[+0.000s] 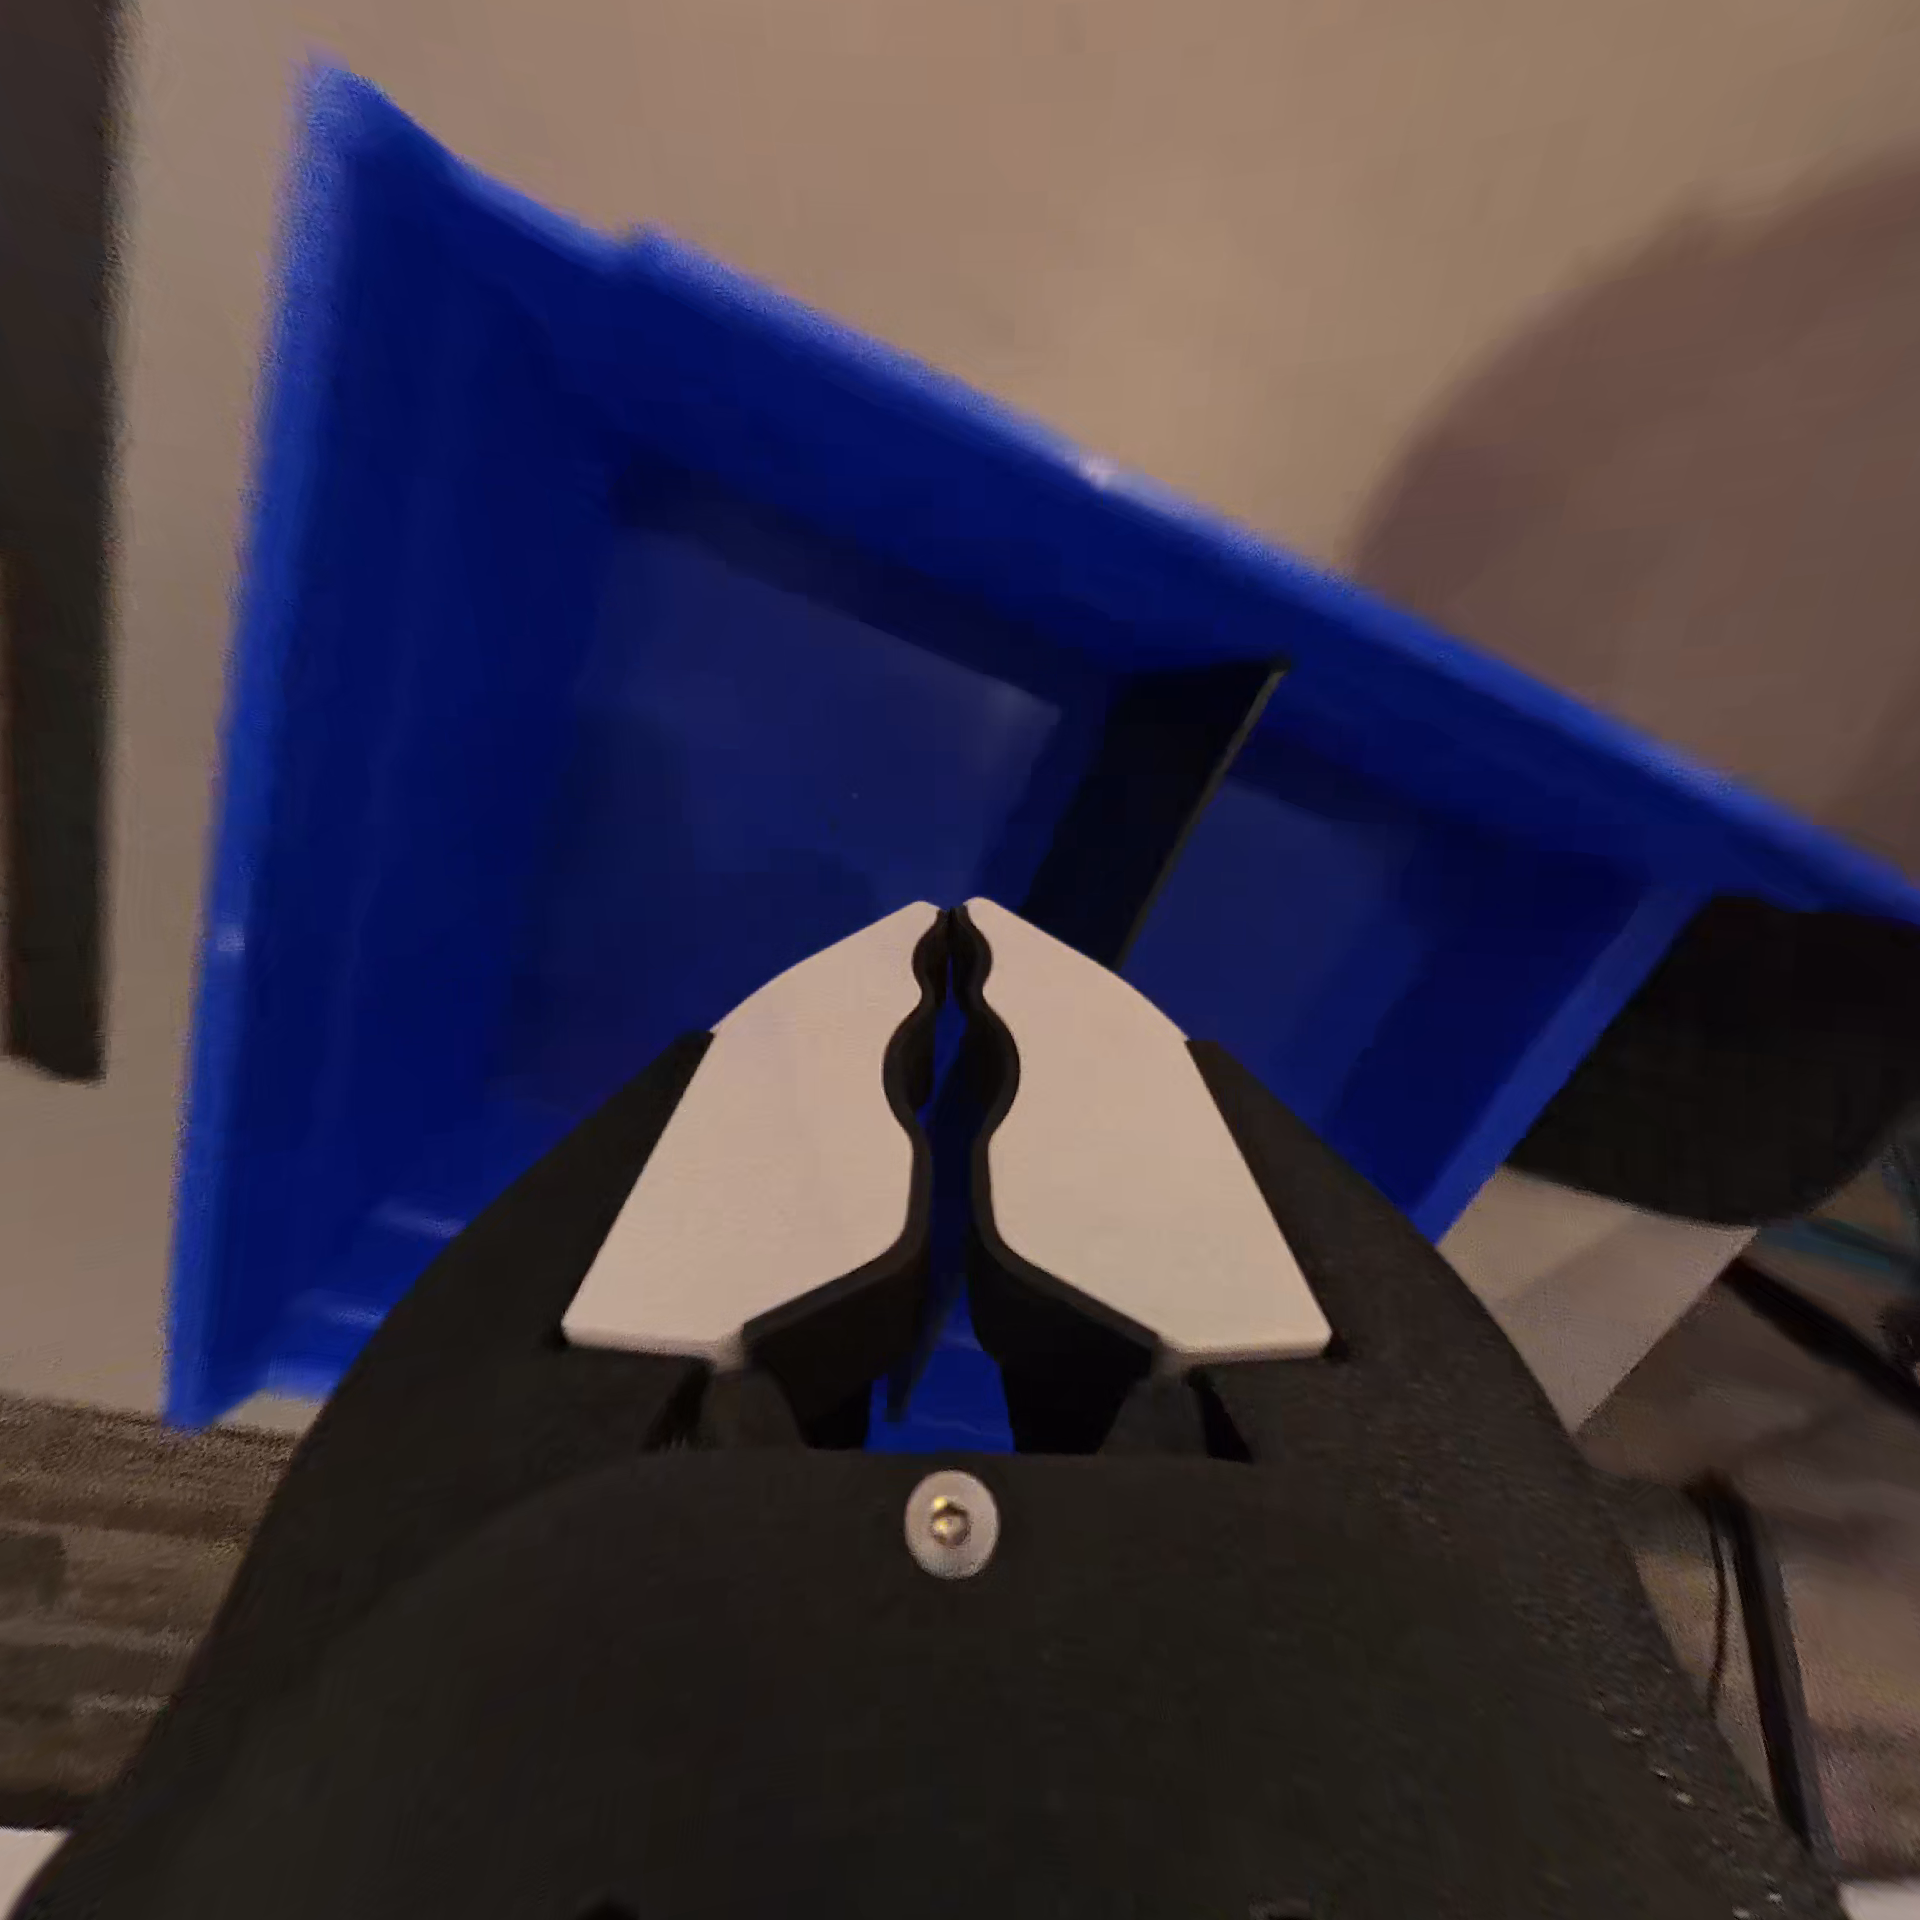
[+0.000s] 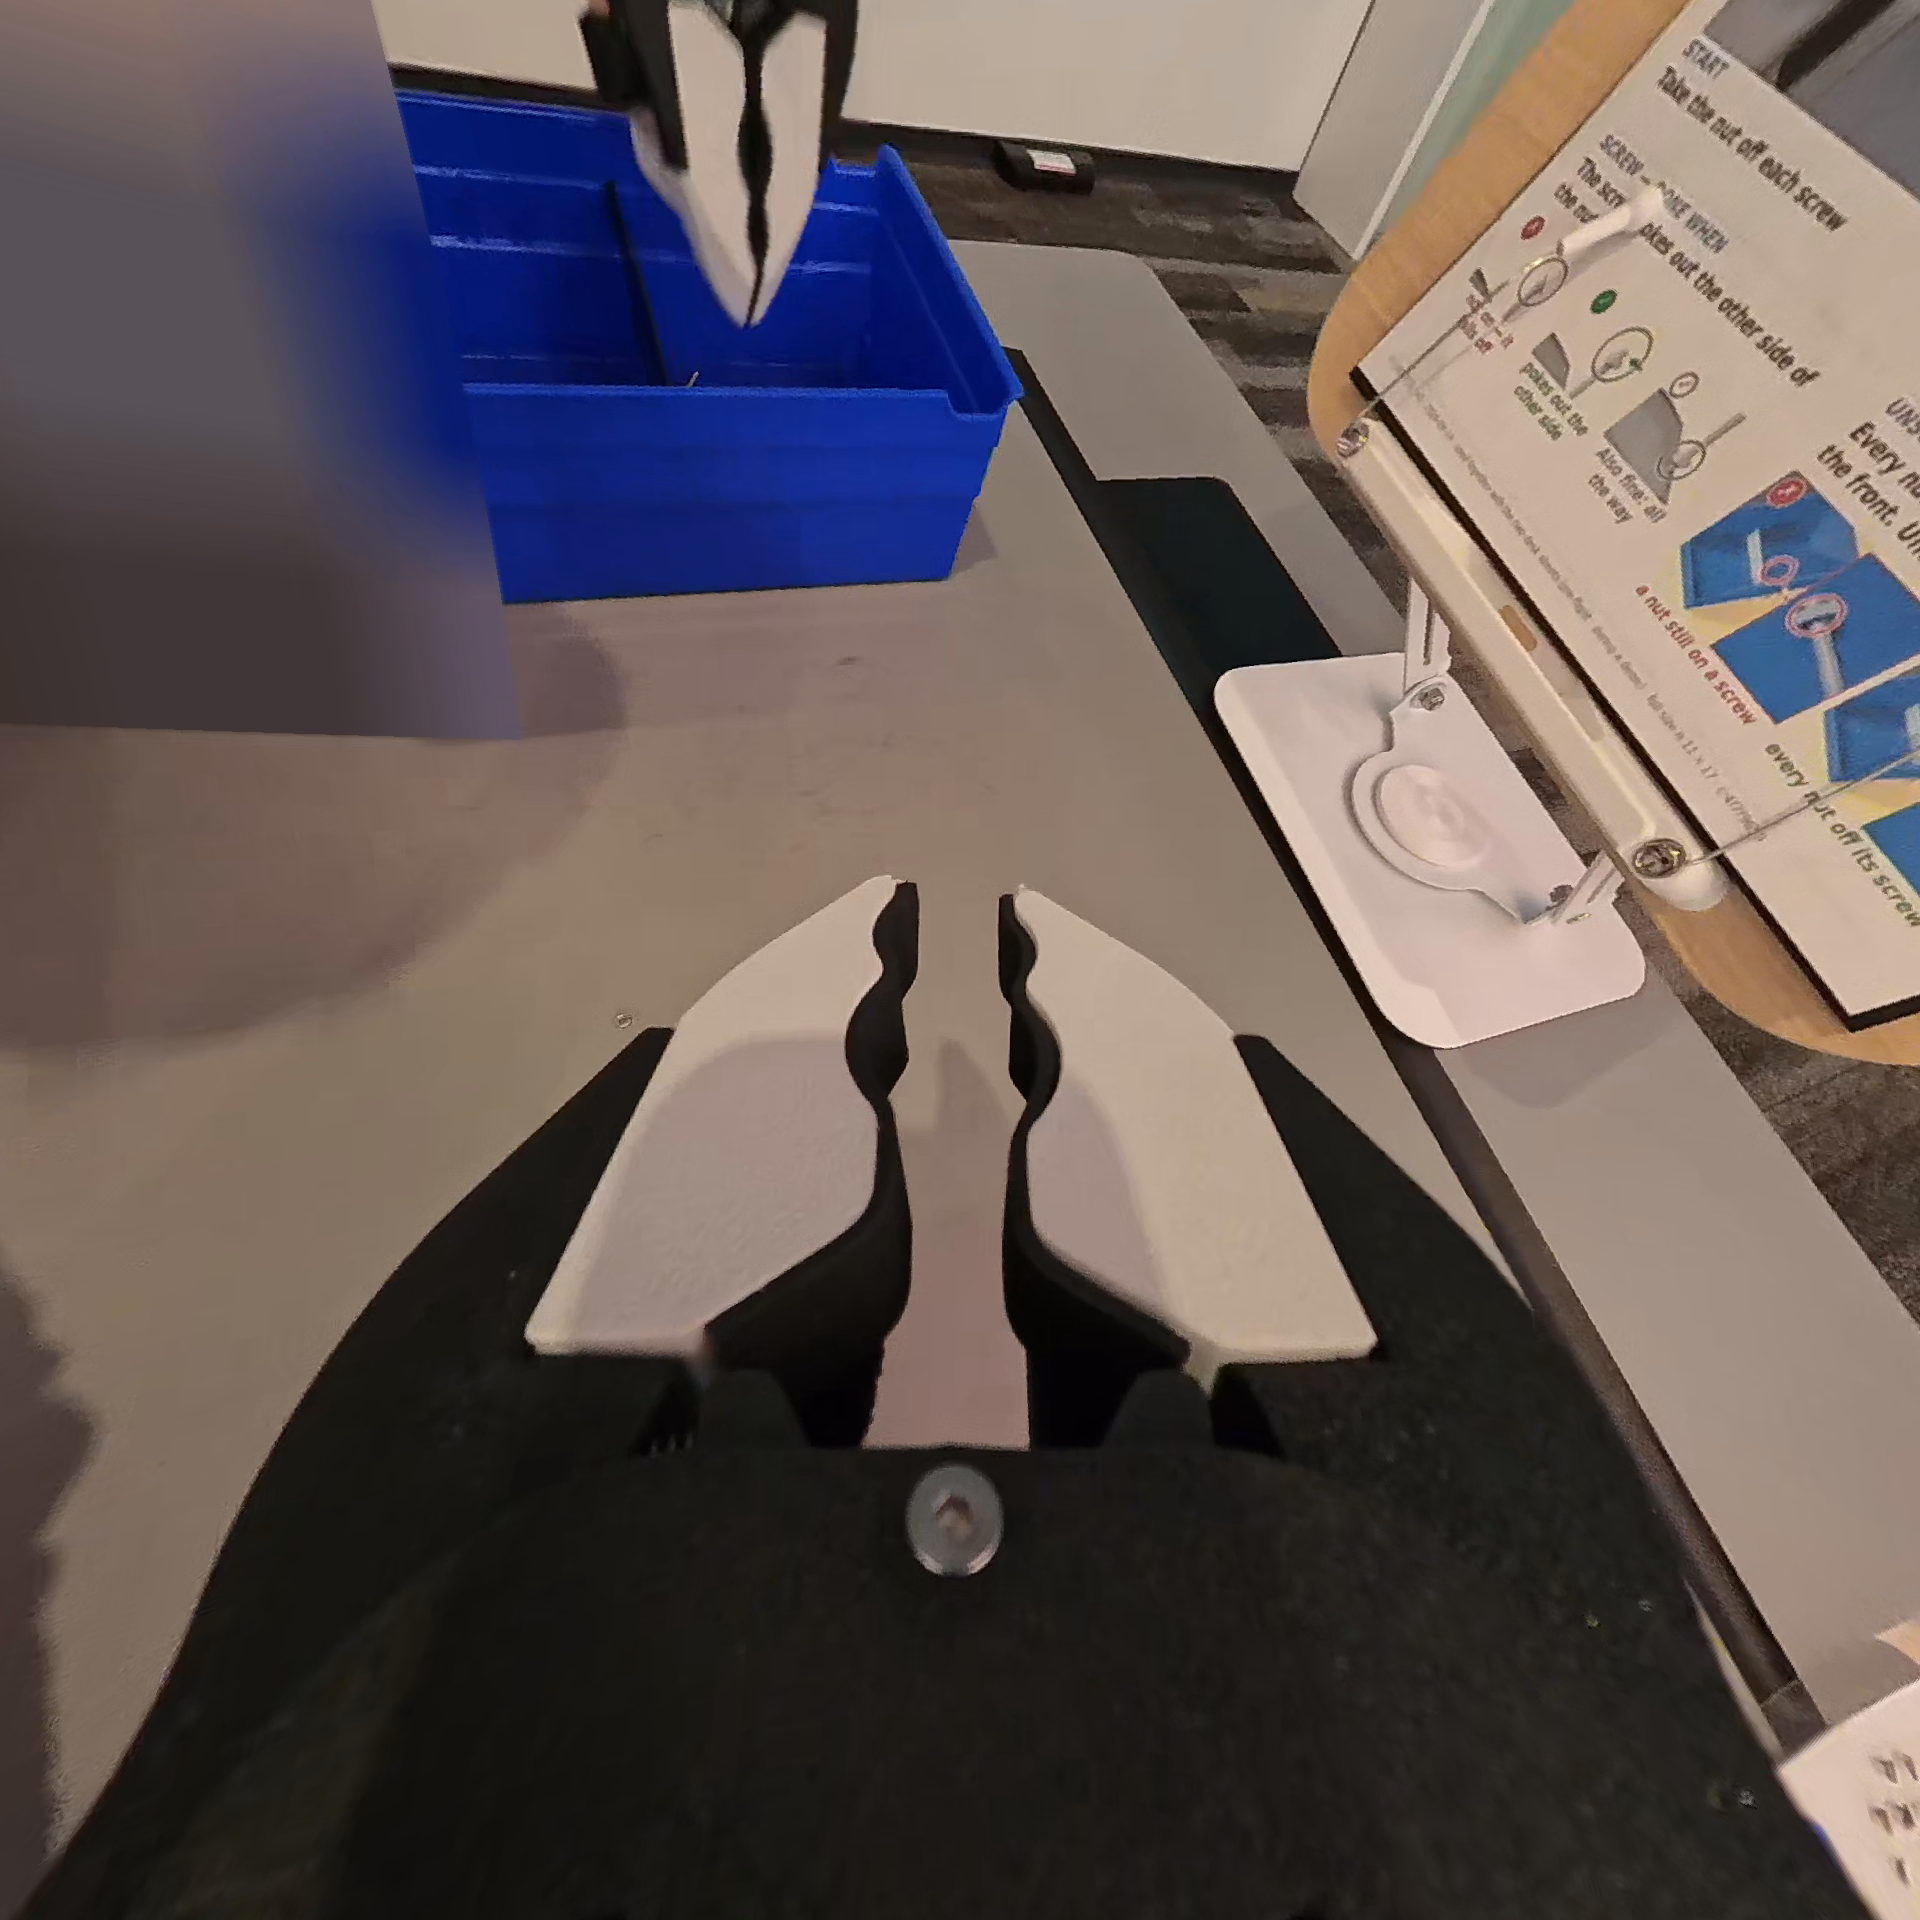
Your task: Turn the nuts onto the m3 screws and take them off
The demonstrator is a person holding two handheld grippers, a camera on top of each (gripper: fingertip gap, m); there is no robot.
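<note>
- Over the blue bin point(image 2: 727, 488) at the far end of the grey table point(image 2: 727, 790), the left gripper point(image 2: 750, 312) hangs tips down, its white fingers point(image 2: 717, 218) pressed together; nothing can be made out between them.
- Seen from the left wrist, that gripper point(image 1: 952, 914) has its tips touching, and the bin point(image 1: 520, 727) fills the blurred view behind, a black divider point(image 1: 1195, 790) splitting it into compartments.
- Nearer along the table, the right gripper point(image 2: 958, 894) is held low above the bare top, jaws slightly spread and empty.
- A thin metal piece point(image 2: 693, 380), perhaps a screw, lies inside the bin by the front wall; no nut can be picked out there.
- A tiny ring-like speck point(image 2: 623, 1020) sits on the table left of the right gripper.
- A board with an instruction sheet point(image 2: 1662, 436) on a white stand point(image 2: 1351, 914) leans at the table's right edge.
</note>
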